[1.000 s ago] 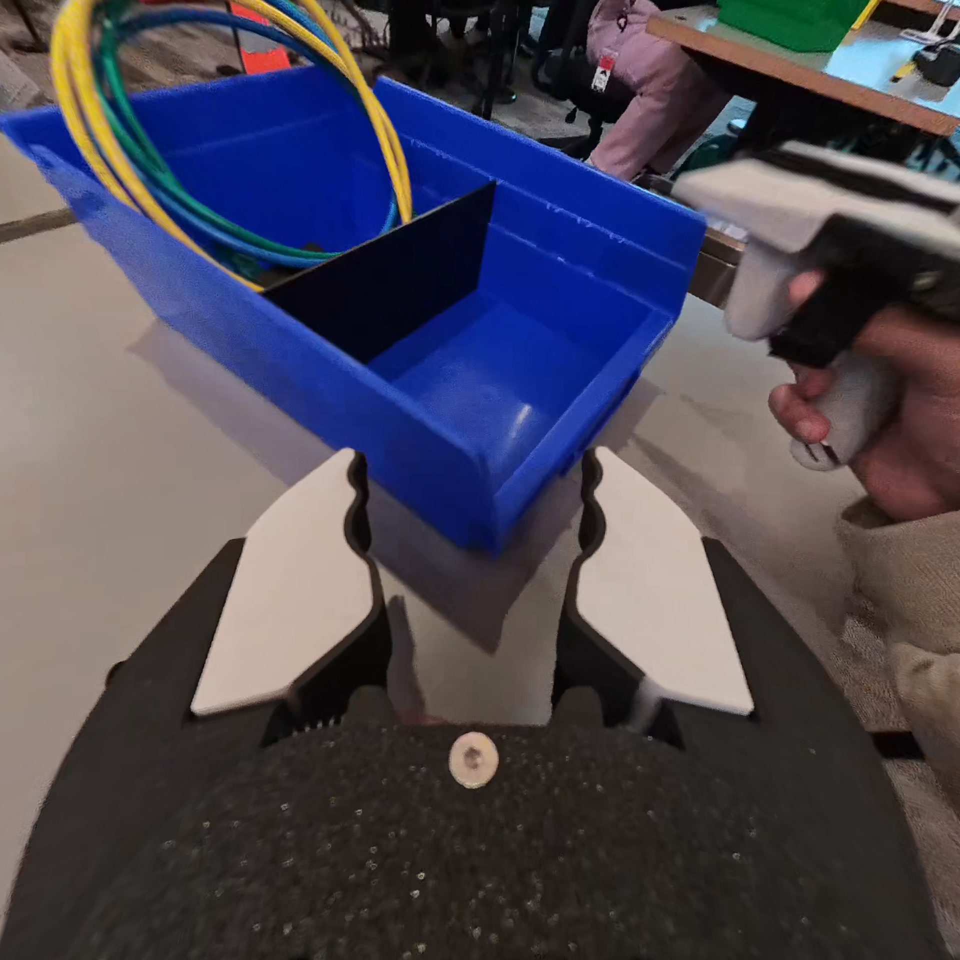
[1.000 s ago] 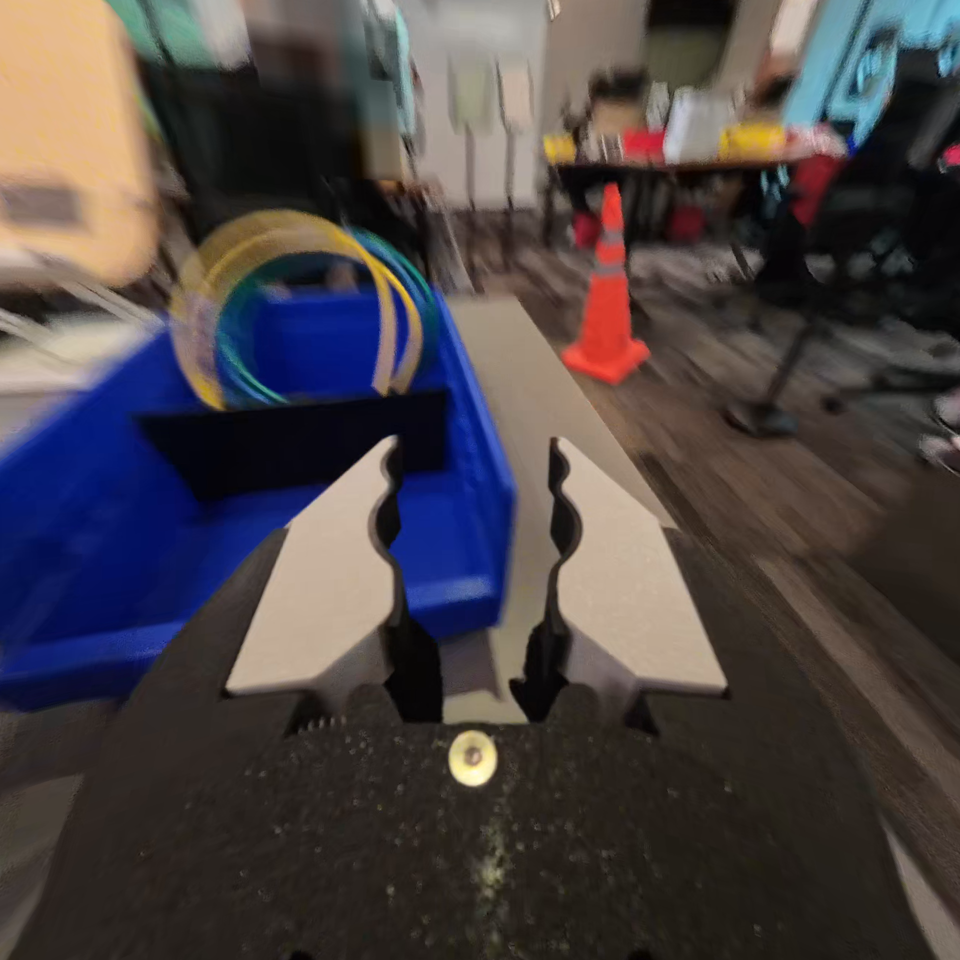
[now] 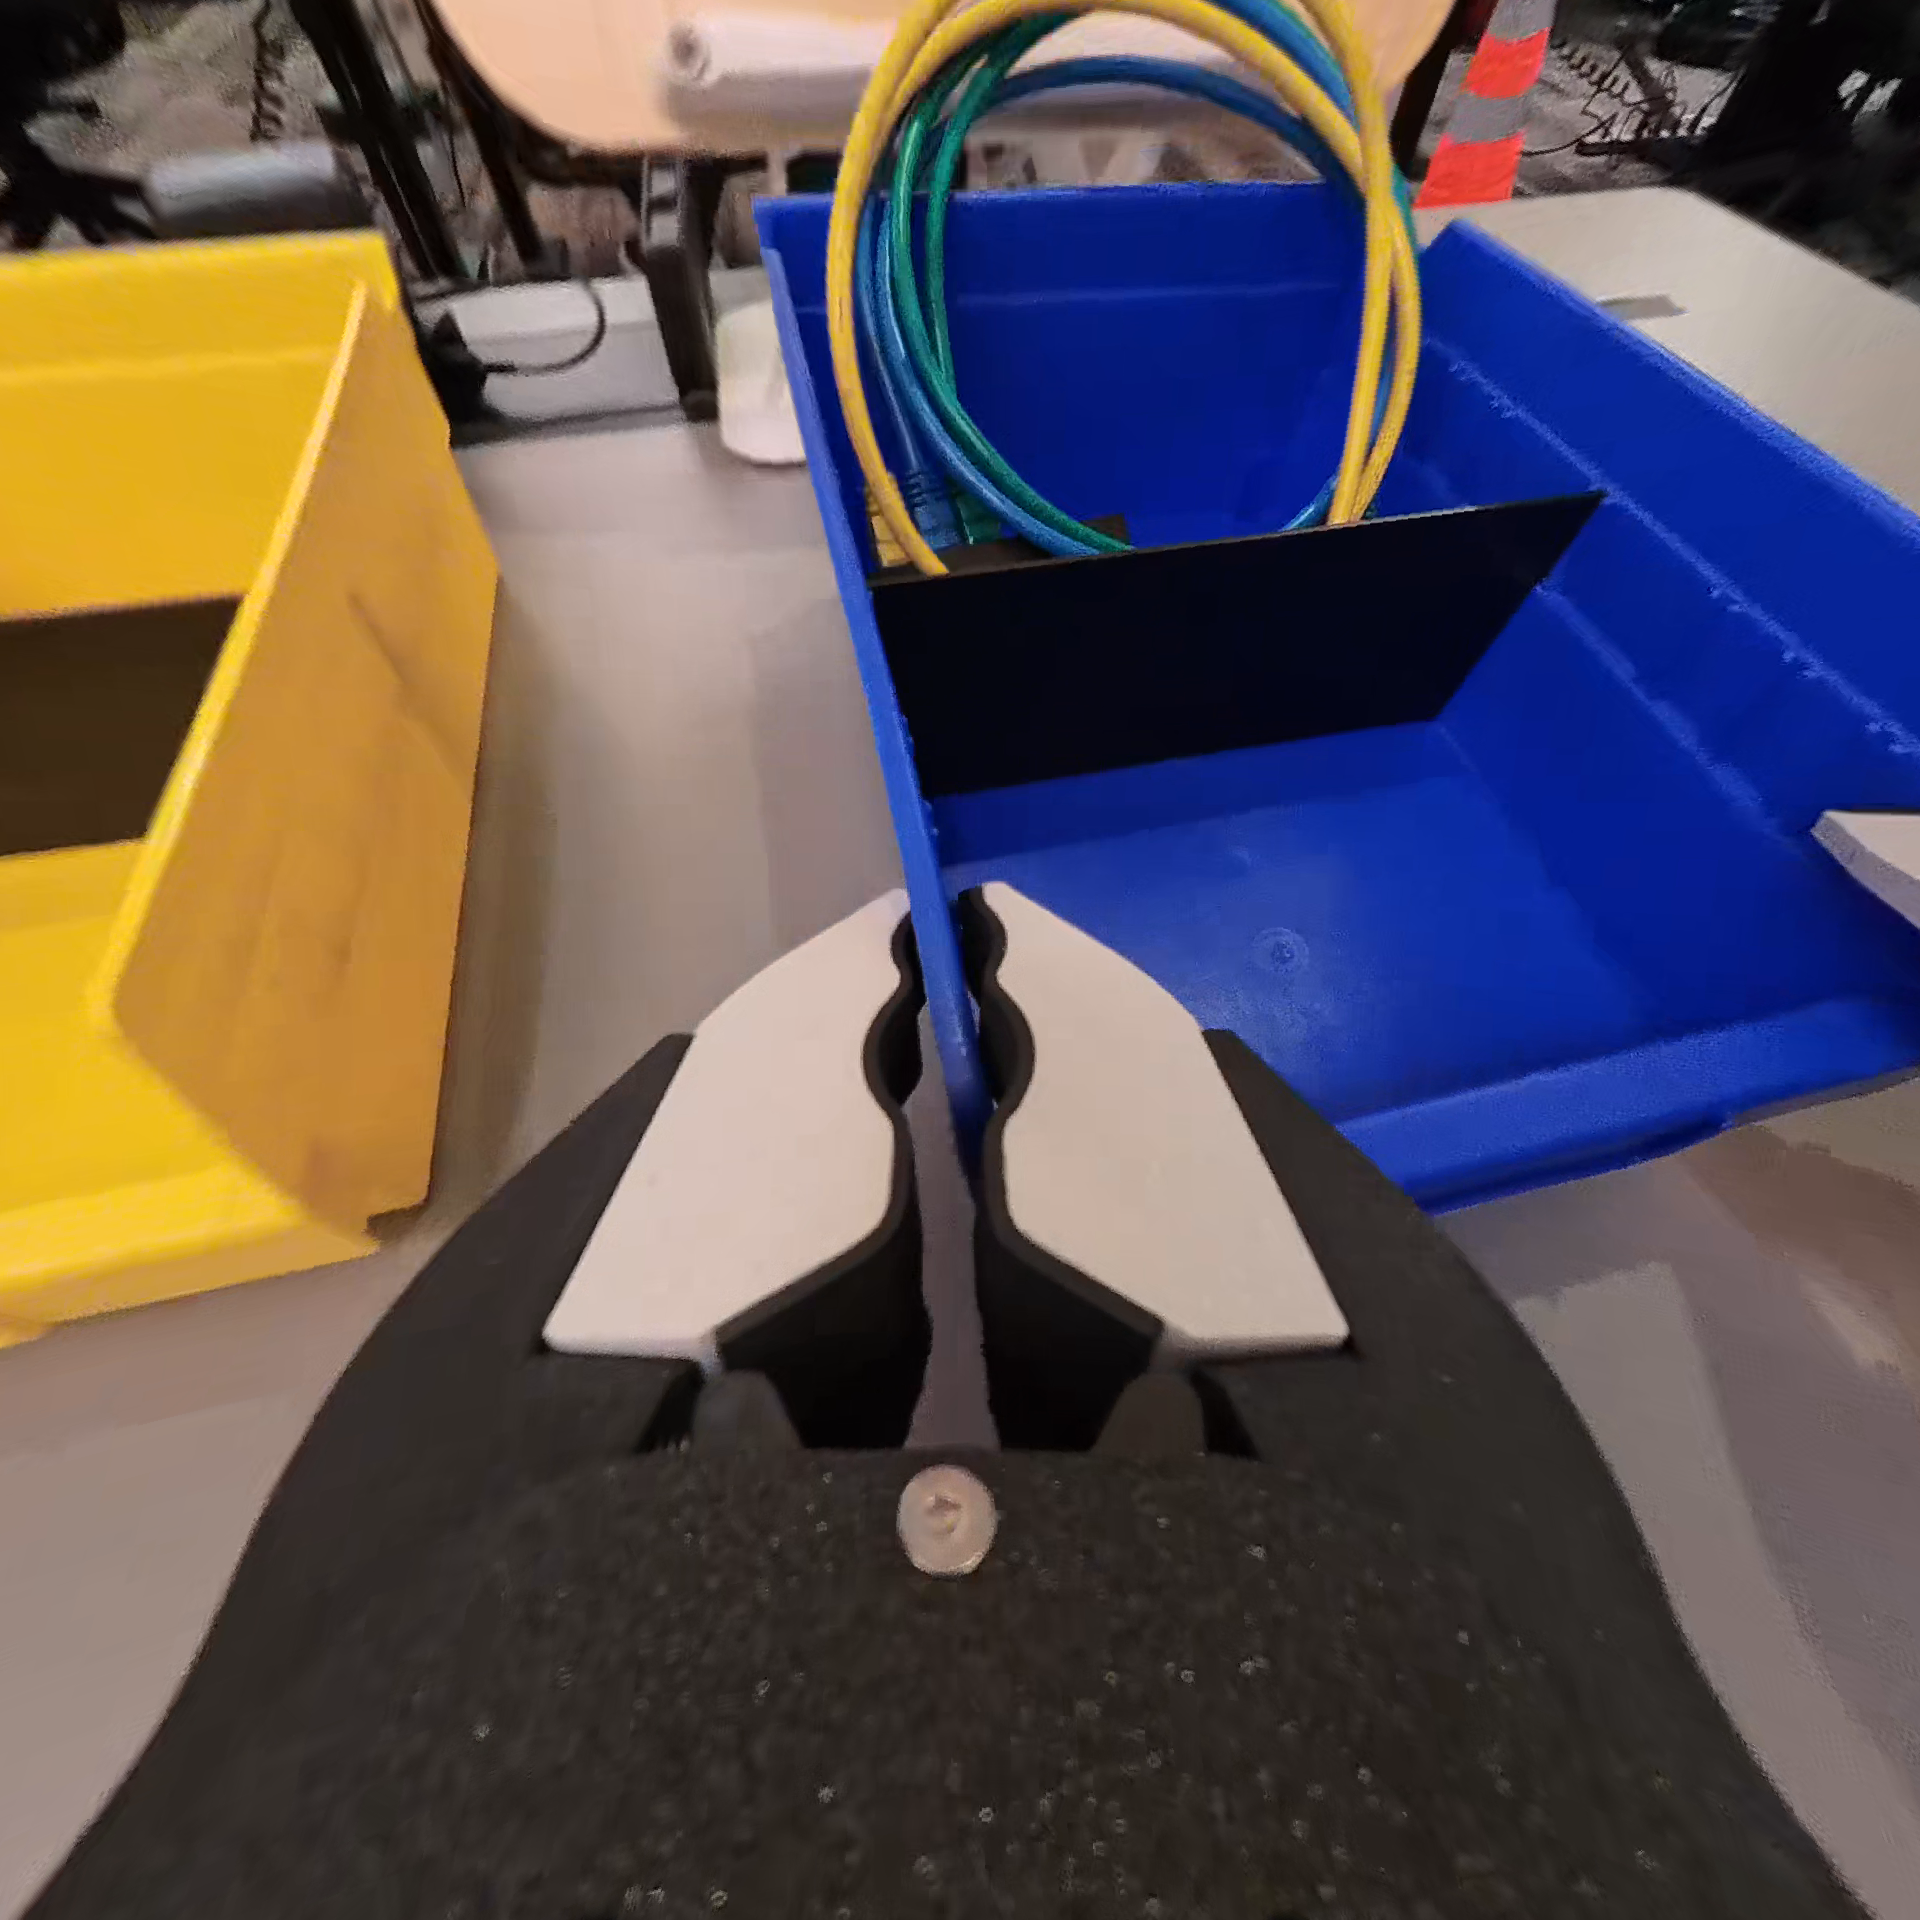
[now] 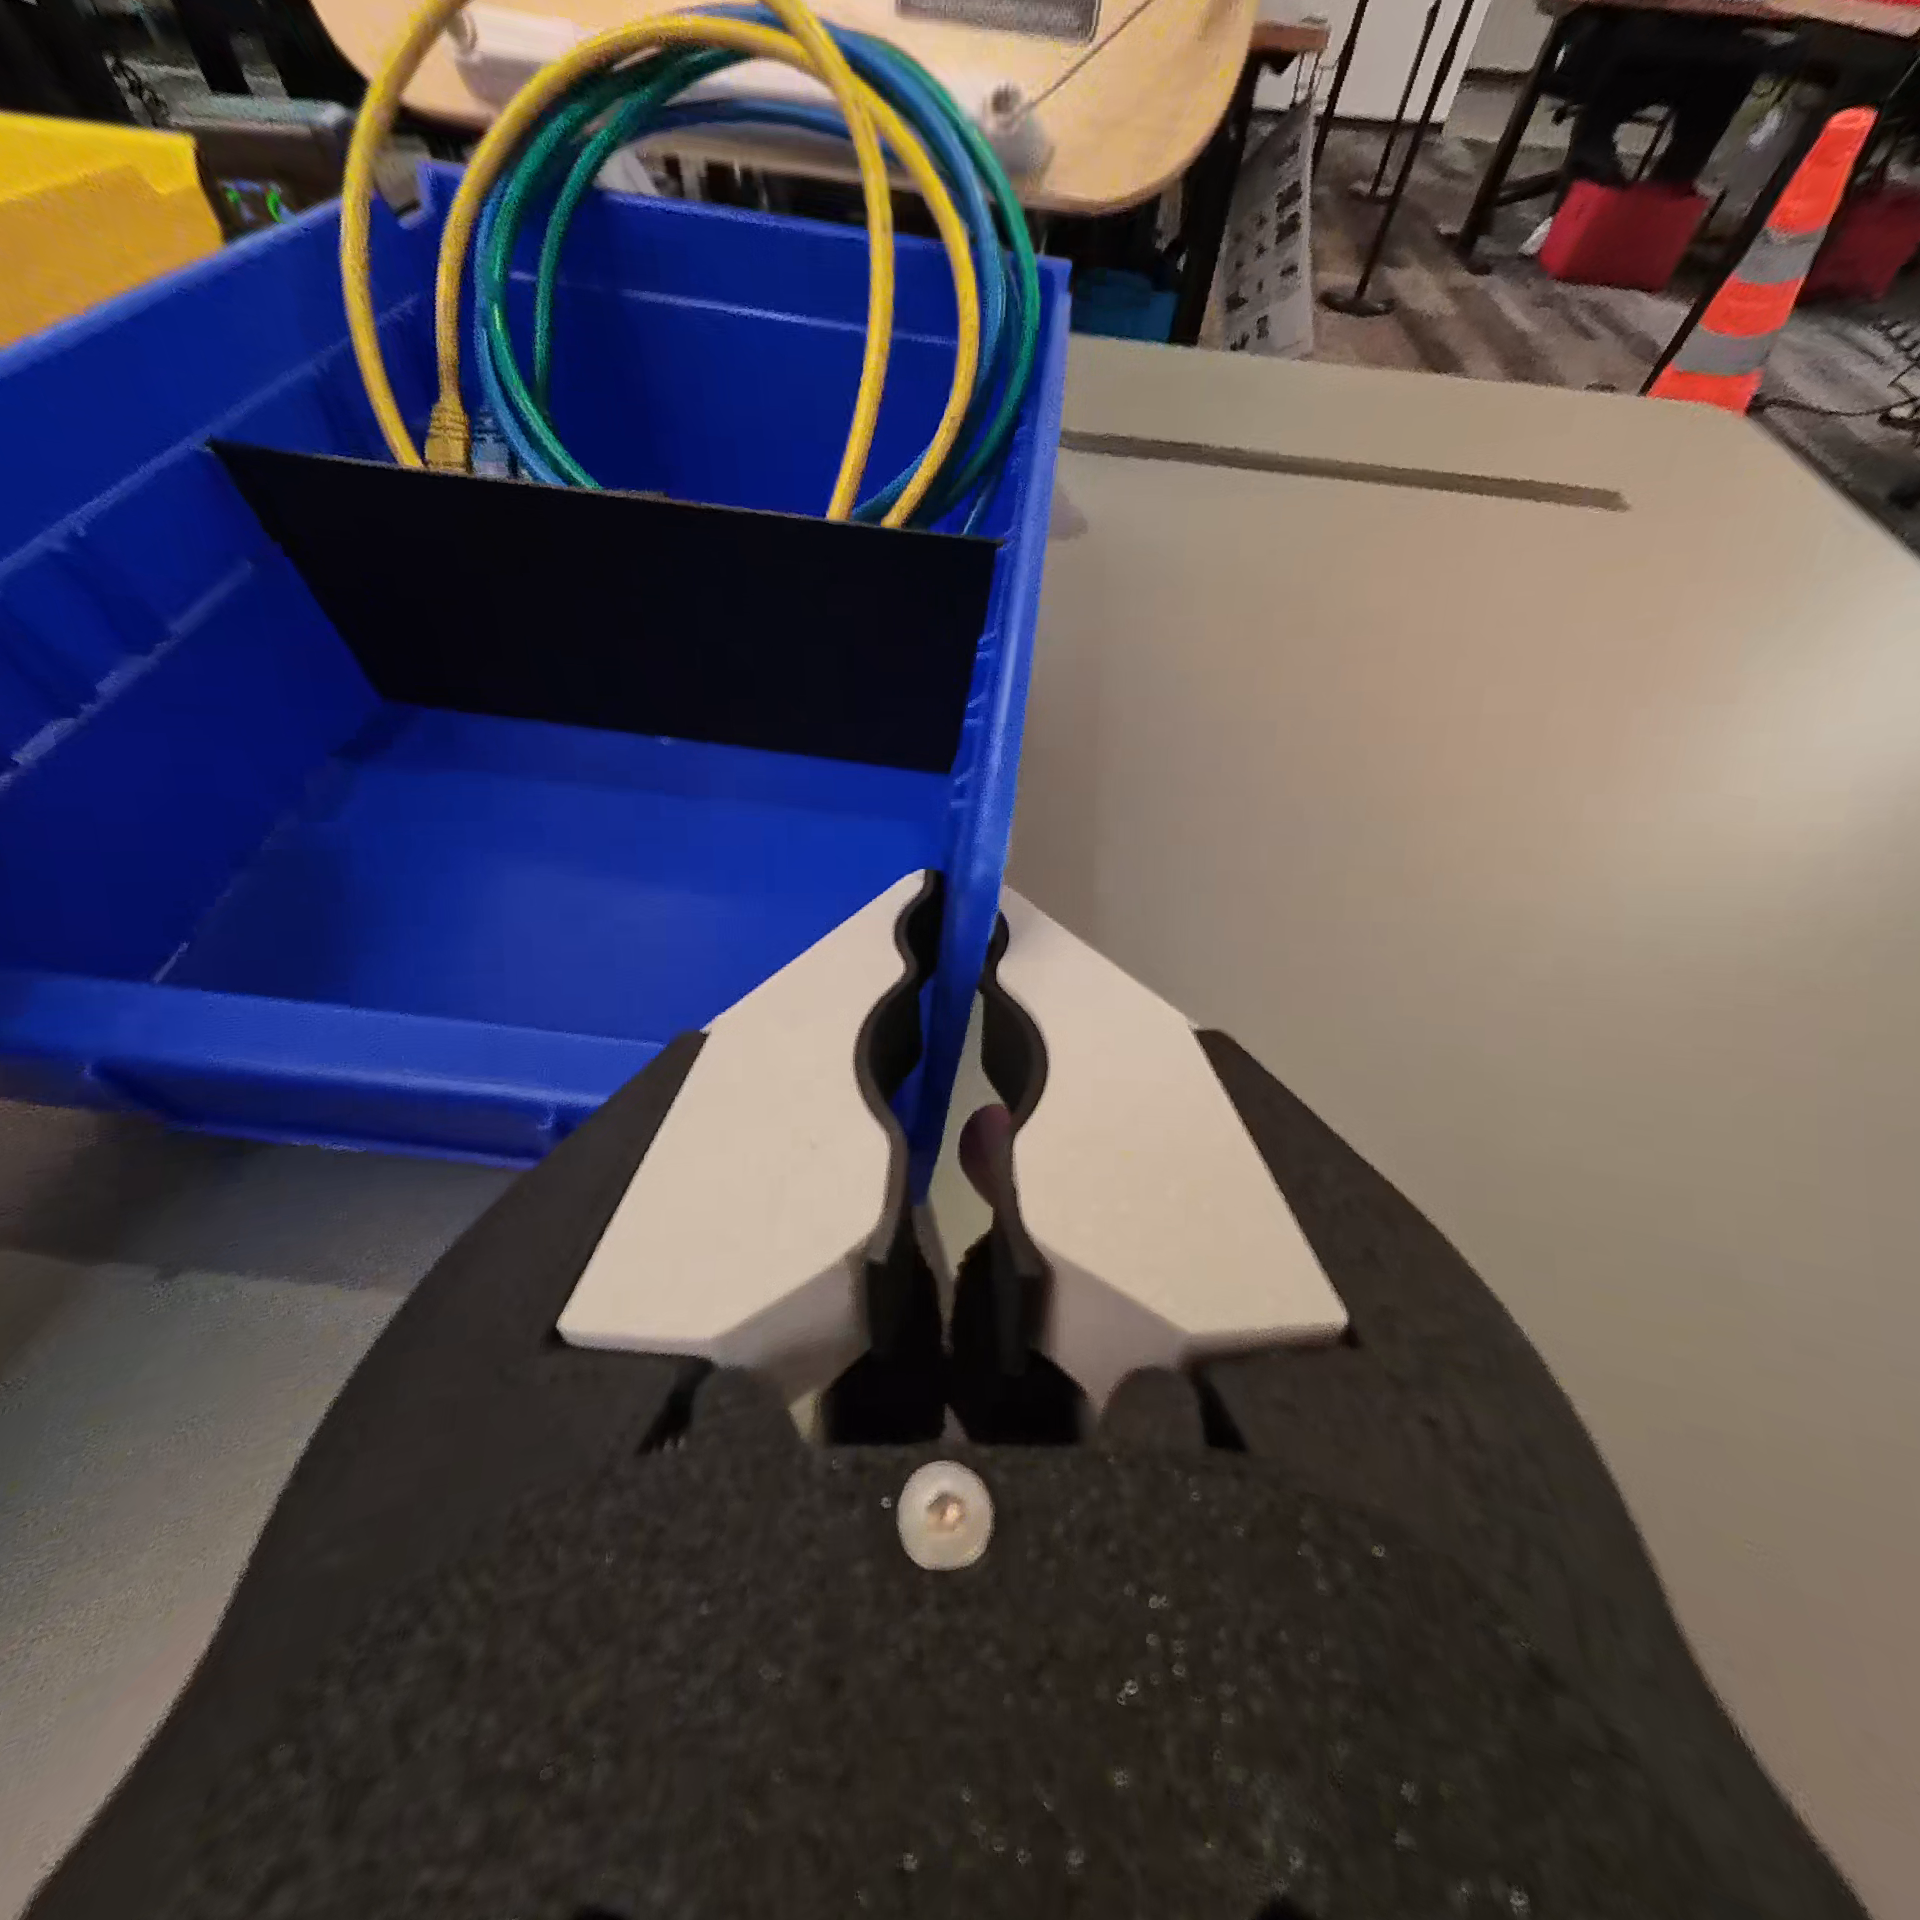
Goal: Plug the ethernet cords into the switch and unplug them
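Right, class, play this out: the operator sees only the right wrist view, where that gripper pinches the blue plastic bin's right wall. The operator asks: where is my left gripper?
Observer: The left gripper is shut on the blue plastic bin, on its left wall near the front corner.
Operator: What stands to the left of it?
Observer: A yellow plastic bin, apart from the blue one, with a strip of grey table between them.
Operator: And behind the black divider panel?
Observer: Below the looped yellow, green and blue ethernet cords, a flat black box shows just over the panel. I cannot tell whether it is the switch.
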Demonstrator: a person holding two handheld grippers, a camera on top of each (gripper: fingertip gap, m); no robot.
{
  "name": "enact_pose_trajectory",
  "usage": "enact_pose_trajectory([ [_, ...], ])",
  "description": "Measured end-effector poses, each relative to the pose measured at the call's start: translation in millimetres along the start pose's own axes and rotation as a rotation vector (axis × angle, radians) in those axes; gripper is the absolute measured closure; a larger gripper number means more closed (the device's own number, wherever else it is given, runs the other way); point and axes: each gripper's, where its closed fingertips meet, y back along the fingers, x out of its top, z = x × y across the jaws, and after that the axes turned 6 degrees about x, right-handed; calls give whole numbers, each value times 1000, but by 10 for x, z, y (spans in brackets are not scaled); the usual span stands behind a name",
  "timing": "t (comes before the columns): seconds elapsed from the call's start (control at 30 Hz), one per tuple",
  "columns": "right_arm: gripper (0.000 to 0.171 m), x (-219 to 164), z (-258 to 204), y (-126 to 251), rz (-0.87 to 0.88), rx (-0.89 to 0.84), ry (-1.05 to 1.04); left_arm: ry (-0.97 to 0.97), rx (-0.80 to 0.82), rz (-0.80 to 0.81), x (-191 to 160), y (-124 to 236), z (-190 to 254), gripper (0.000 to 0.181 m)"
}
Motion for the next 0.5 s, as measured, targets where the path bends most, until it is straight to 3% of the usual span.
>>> enact_pose_trajectory([
  [0.07,169,-22,-24,-29,2,-8,9,53,-18,14,-21,-33,-23,175],
  [0.17,168,-44,-6,-19,9,24,37,-50,-24,-20,-45,-16,5,173],
  [0.3,160,-60,-46,160,22,178,50,-70,-98,-4,-34,336,-49,155],
  [0.37,155,-59,-39,335,47,230,49,-5,-76,31,5,607,-329,139],
  [0.5,152,109,-54,548,110,269,52,71,134,62,-132,925,-1498,139],
])
